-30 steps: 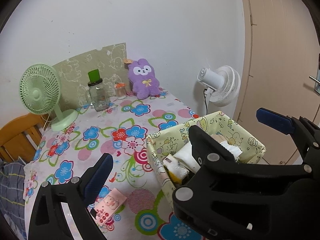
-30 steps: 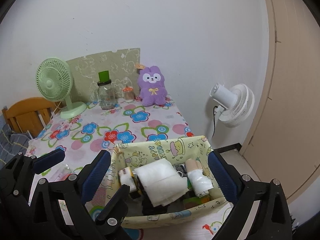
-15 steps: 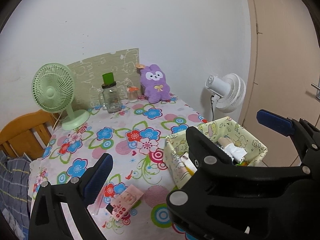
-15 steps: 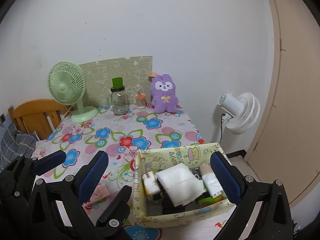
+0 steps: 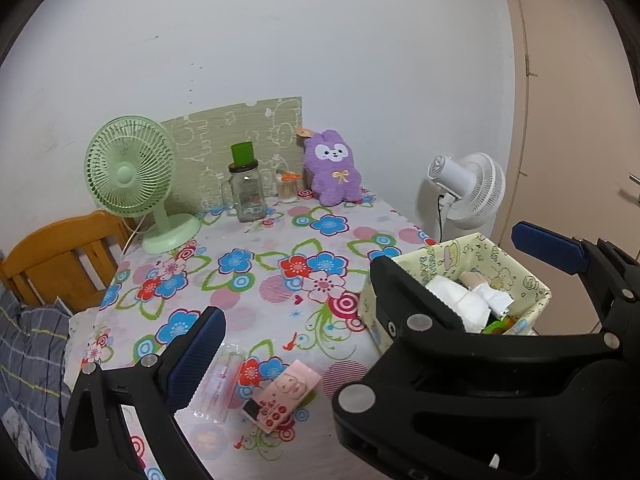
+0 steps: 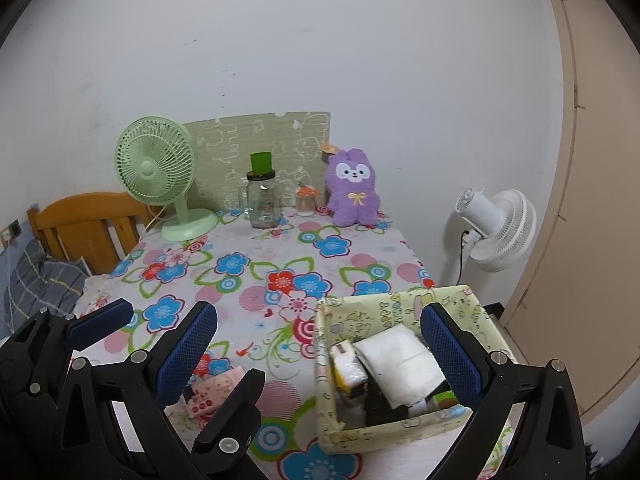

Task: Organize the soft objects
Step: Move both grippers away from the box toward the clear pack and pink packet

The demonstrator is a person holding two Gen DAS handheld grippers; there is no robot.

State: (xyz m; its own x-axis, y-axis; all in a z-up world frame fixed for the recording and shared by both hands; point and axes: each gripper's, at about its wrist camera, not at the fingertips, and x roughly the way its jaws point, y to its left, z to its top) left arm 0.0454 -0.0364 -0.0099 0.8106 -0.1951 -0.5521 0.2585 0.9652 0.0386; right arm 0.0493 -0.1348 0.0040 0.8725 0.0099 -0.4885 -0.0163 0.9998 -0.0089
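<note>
Soft objects: white folded cloth (image 6: pixel 400 360) lies in the fabric bin (image 6: pixel 400 430), near-right corner of the bench (image 6: pixel 248 280); a rolled white piece (image 5: pixel 486 298) sits beside it, as the left wrist view shows.
Bin contents: also a yellow-and-white pack (image 6: pixel 349 364), something dark under the cloth, a green item at the near wall — too jumbled to name.
Purple plush (image 6: pixel 354 188): upright at the far edge, against the wall, well apart from the bin — looks like the soft thing left to collect.
Right gripper (image 6: pixel 316 354): spread wide, nothing between the pads, poised above the bin's left wall.
Left gripper (image 5: pixel 368 300): wide open too and empty, hanging over the near bench edge.
Progress: my read, partly done — some soft pieces binned, the plush not yet.
Left to do: likely reach across to the plush; where it belongs I cannot tell.
Near clutter: pink remote (image 5: pixel 284 396) and a clear wrapper (image 5: pixel 218 390) on the flowered cloth, near the front edge.
Far row: green fan (image 6: pixel 160 176), glass jar (image 6: pixel 262 200) with green cap, small pot (image 6: pixel 306 202) just left of the plush.
Beyond: white fan (image 6: pixel 498 230) off the right edge; wooden chair (image 6: pixel 86 226) at left.
</note>
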